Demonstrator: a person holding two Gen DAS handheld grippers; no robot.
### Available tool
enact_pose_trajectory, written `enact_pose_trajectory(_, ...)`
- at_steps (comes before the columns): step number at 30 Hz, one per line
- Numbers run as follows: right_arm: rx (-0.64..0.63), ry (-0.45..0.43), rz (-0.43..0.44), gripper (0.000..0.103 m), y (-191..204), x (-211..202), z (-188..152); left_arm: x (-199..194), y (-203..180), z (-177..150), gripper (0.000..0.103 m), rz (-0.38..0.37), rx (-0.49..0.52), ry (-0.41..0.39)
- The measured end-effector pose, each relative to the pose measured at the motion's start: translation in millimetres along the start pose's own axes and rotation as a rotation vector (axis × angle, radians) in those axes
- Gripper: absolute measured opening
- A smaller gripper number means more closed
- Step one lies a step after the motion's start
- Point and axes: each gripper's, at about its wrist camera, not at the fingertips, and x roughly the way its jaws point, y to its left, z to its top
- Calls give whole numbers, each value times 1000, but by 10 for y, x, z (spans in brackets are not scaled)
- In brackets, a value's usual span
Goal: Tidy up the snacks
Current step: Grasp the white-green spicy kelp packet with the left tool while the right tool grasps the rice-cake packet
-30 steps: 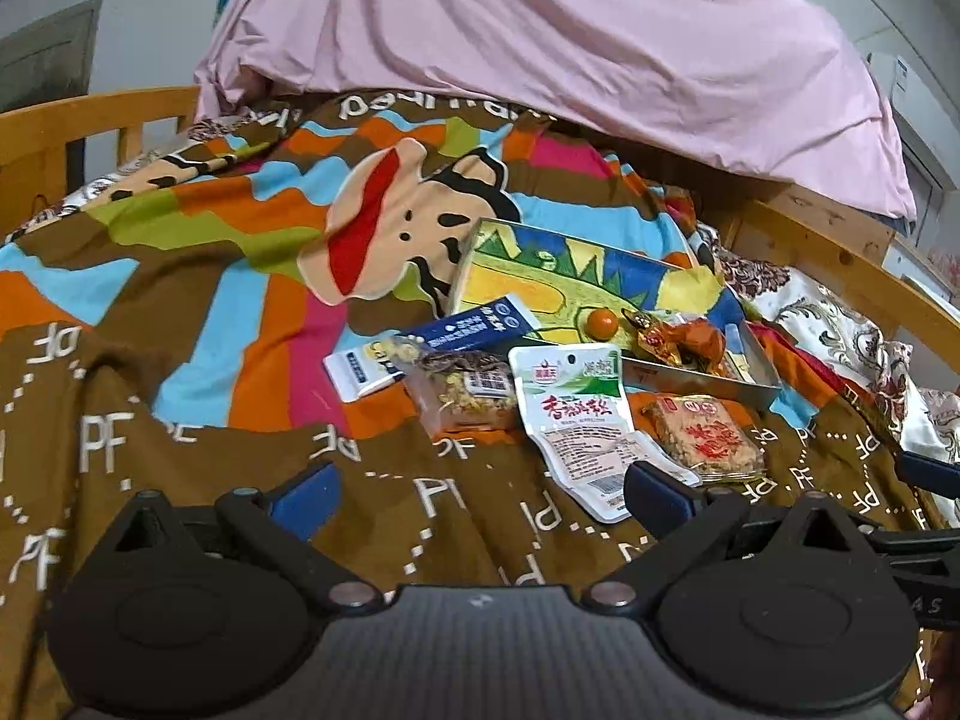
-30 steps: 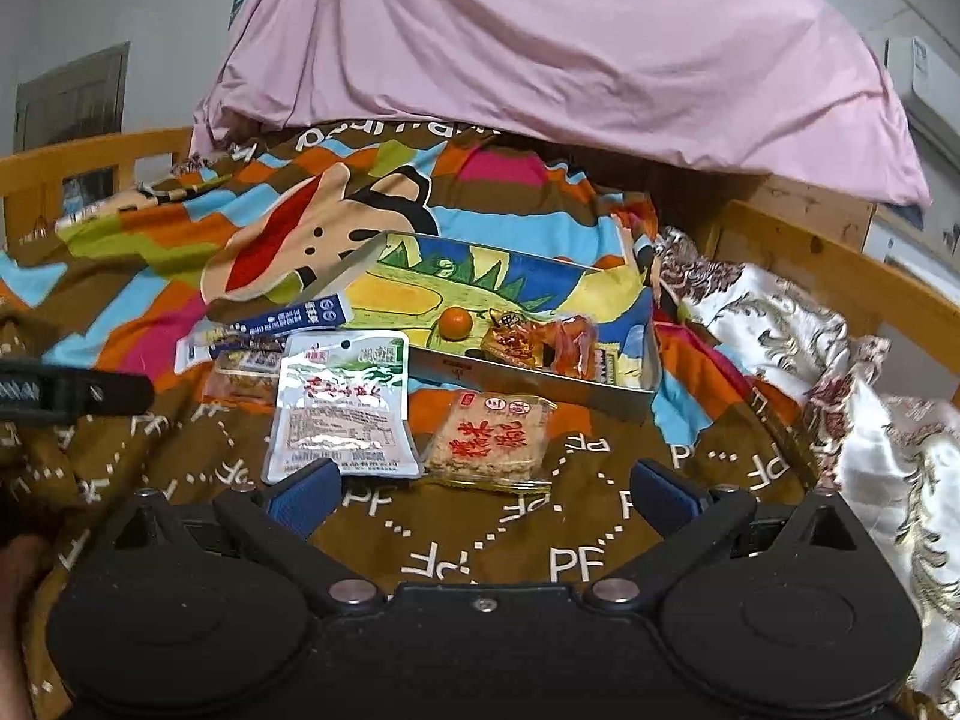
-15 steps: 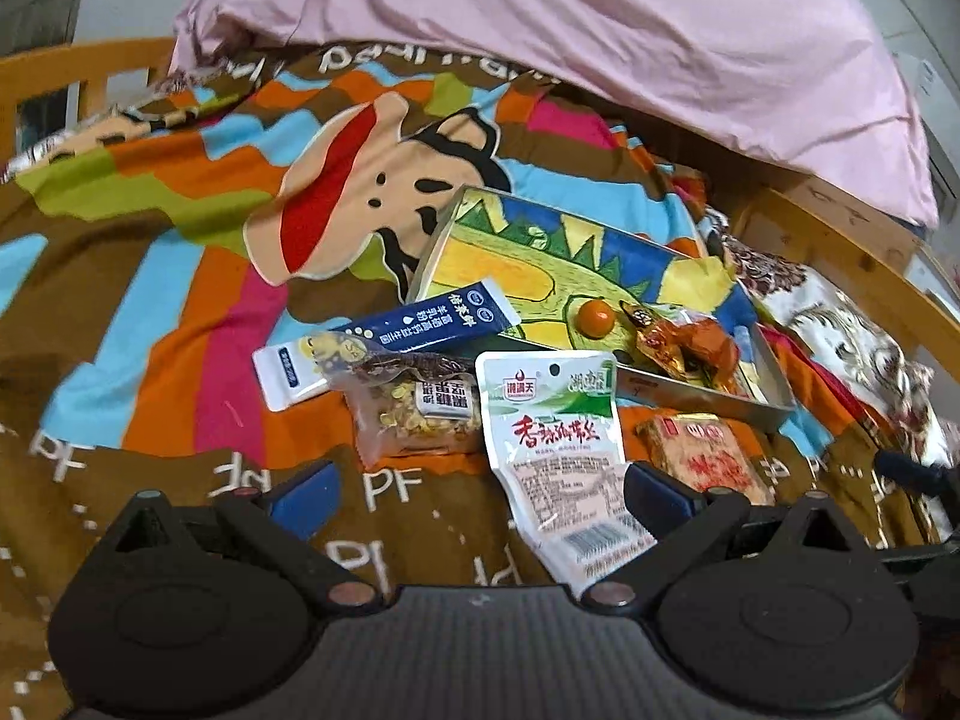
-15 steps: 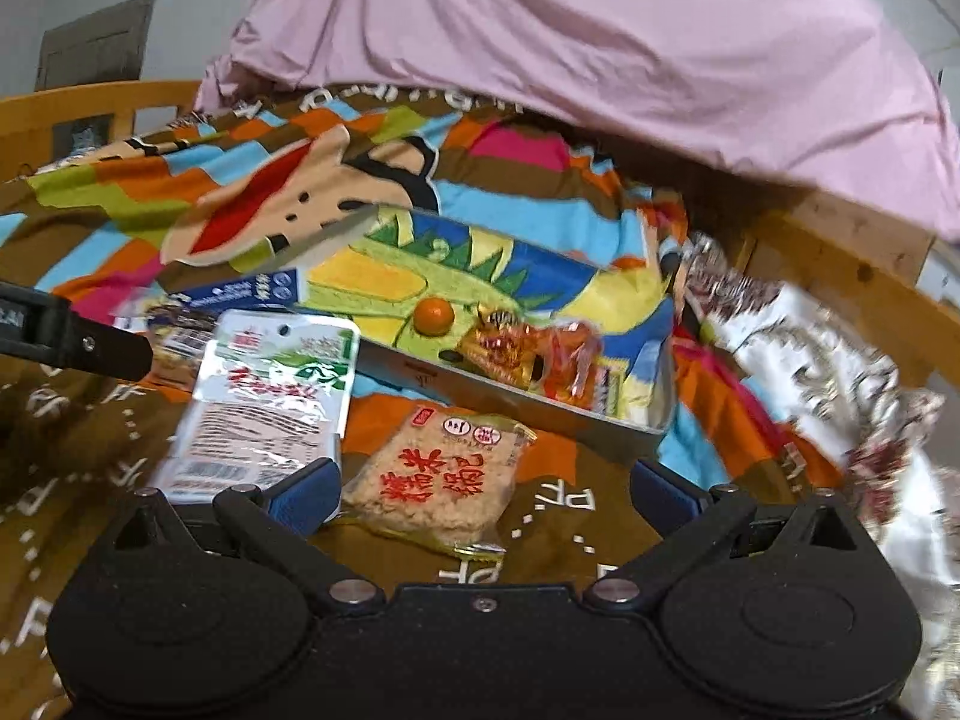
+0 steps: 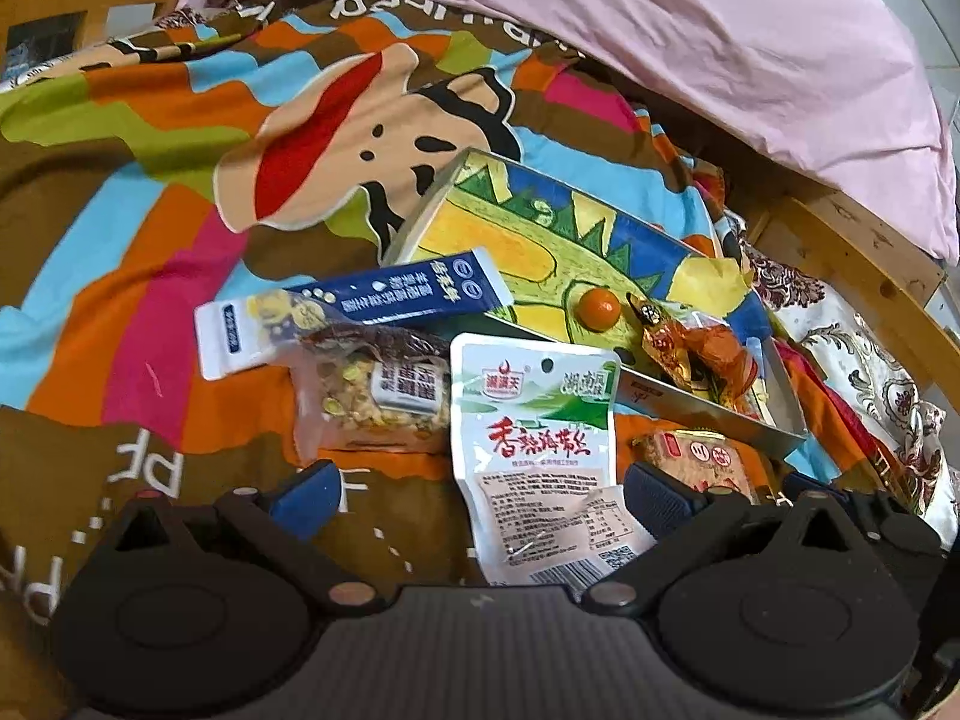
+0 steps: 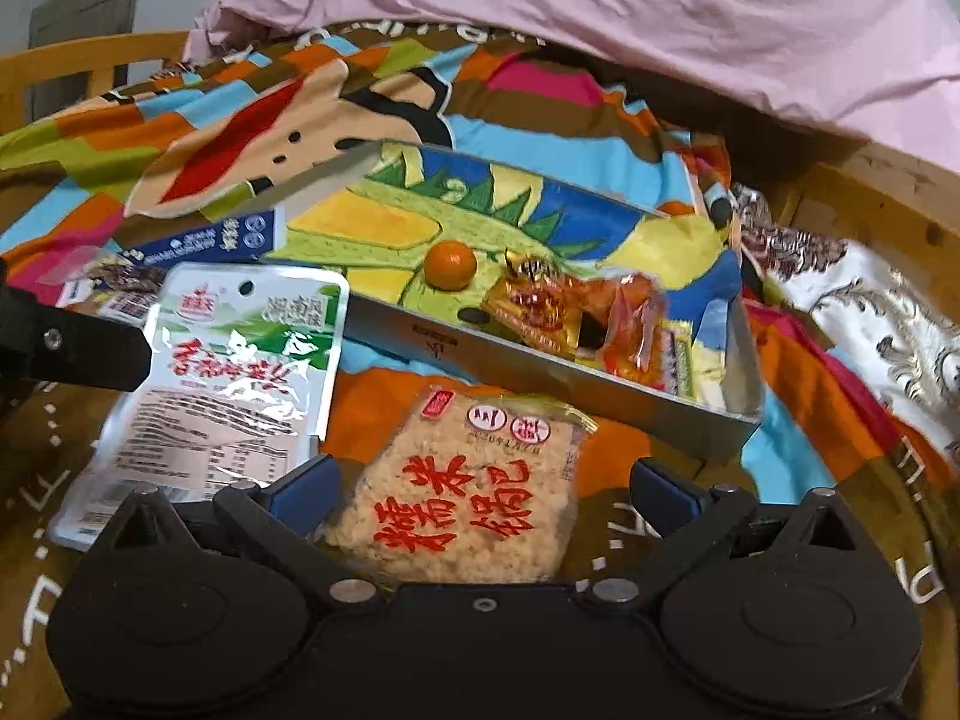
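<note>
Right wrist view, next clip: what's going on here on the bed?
A person with two handheld grippers is sorting snacks on a colourful blanket. The right gripper, jaws open, is lined up on the rice cracker pack. The left gripper, also open, hovers over the white and green pouch. Nothing is gripped yet. The tin tray already holds a small orange and wrapped sweets.

A blanket (image 5: pixel 120 276) covers the bed, and all items lie on it. A shallow box (image 6: pixel 540 372) sits at the centre right. Inside it, a round fruit (image 6: pixel 450 264) lies left of a cluster of wrapped sweets (image 6: pixel 576 318). Before the box, a rice cracker pack (image 6: pixel 462 498) lies right of a flat pouch (image 6: pixel 240 372). A nut packet (image 5: pixel 372 402) lies left of the pouch. A long sachet (image 5: pixel 354 312) lies behind the nut packet, its right end resting on the box edge. A bedsheet (image 5: pixel 660 30) is heaped behind the blanket.
</note>
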Motion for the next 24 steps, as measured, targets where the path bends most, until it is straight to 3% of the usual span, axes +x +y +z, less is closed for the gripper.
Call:
enact_pose_trajectory(3,29,25,9,102,-23,45,-21,39,-32,-5,102,-8,0,1)
enact_pose_trajectory(6,33,45,53,94,-79,24,-14,69,-66,-5,102,-12,-2,10)
enact_pose_trajectory(11,-140,56,118,78,-193,-94,-18,89,-168,-19,102,-2,39,25)
enact_pose_trajectory(14,-172,67,137,76,-339,-214,-47,111,-240,-39,102,12,84,33)
enact_pose_trajectory(24,-24,115,190,76,-616,-197,-56,380,-531,-57,102,57,126,80)
